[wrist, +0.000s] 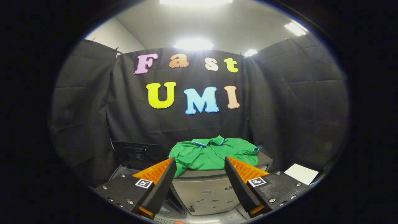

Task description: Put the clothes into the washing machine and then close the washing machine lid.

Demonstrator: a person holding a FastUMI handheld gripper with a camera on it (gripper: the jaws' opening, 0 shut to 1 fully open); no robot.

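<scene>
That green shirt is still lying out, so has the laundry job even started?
Barely. Nothing looks done yet: the green shirt lies spread on top of a grey box, beyond the fingers. The gripper is open and holds nothing, pointed toward the shirt. A dark lid stands raised beside the box. Still left: grab the shirt, put it in the washer, close the lid.

A grey box-shaped stand [205, 189] sits just beyond the spread tongs [200, 177], its front panel marked with small dark holes and slots. A green polo shirt [214, 154] lies spread over its flat top, collar toward the black cloth wall, one sleeve hanging a little over the near edge. Off to the right of the stand lies a white sheet of paper [301, 173]; what it rests on cannot be told.
</scene>
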